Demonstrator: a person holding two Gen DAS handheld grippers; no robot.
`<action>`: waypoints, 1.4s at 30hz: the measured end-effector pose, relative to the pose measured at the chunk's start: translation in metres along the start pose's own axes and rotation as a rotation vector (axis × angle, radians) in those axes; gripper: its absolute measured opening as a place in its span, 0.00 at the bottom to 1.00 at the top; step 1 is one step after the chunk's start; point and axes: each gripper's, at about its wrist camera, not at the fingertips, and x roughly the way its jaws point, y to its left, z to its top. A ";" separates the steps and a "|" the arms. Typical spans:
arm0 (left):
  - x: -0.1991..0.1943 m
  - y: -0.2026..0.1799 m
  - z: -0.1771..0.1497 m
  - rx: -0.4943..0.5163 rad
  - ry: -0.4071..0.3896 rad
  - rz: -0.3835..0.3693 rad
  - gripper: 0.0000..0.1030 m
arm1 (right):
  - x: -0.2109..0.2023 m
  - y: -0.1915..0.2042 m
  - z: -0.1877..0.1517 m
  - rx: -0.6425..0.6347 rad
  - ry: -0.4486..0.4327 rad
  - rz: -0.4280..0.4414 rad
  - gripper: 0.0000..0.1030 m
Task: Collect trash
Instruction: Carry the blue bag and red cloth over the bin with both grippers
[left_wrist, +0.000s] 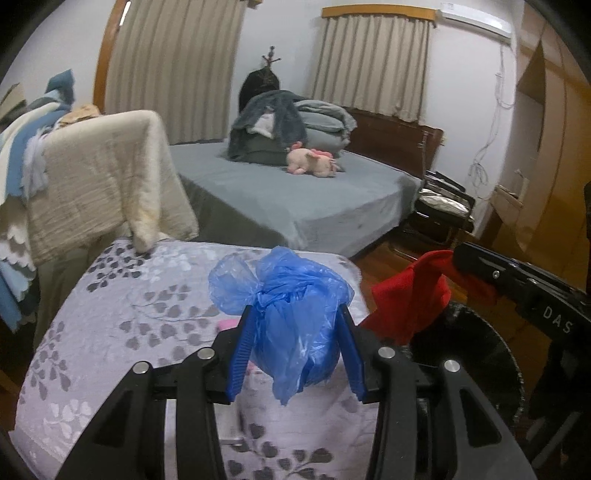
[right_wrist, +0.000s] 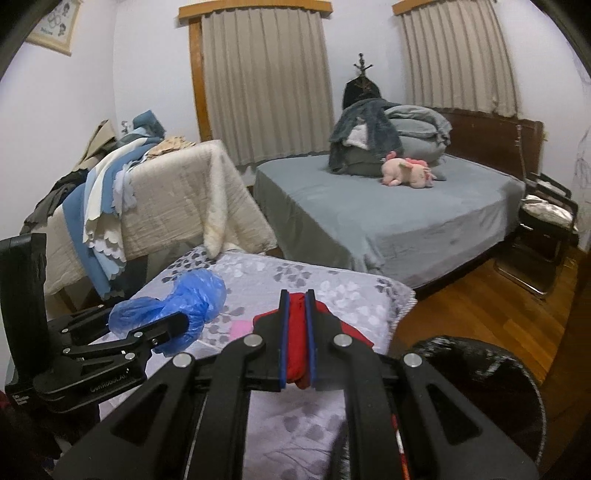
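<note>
Here the left gripper (left_wrist: 297, 325) clamps a knotted, crinkly blue plastic bag (left_wrist: 291, 306) while the right gripper (right_wrist: 297, 321) pinches a crumpled red wrapper (right_wrist: 295, 332), both lifted above the leaf-patterned lilac bedspread (left_wrist: 147, 295), seemingly bound for the black round bin (right_wrist: 480, 373) at four o'clock.

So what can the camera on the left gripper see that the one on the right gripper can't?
Only the left wrist view shows the air conditioner high on the wall and the wooden wardrobe.

Only the right wrist view shows the framed picture.

Both show the left gripper clamped on the blue plastic bag, the right gripper shut on the red cloth, the black bin, and the pink plush toy.
</note>
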 end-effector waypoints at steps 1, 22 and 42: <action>0.001 -0.007 0.000 0.007 -0.001 -0.010 0.42 | -0.004 -0.005 -0.001 0.003 -0.002 -0.008 0.07; 0.036 -0.139 -0.017 0.140 0.041 -0.178 0.42 | -0.067 -0.124 -0.060 0.154 0.038 -0.245 0.07; 0.090 -0.222 -0.049 0.245 0.144 -0.316 0.44 | -0.065 -0.194 -0.117 0.261 0.125 -0.363 0.11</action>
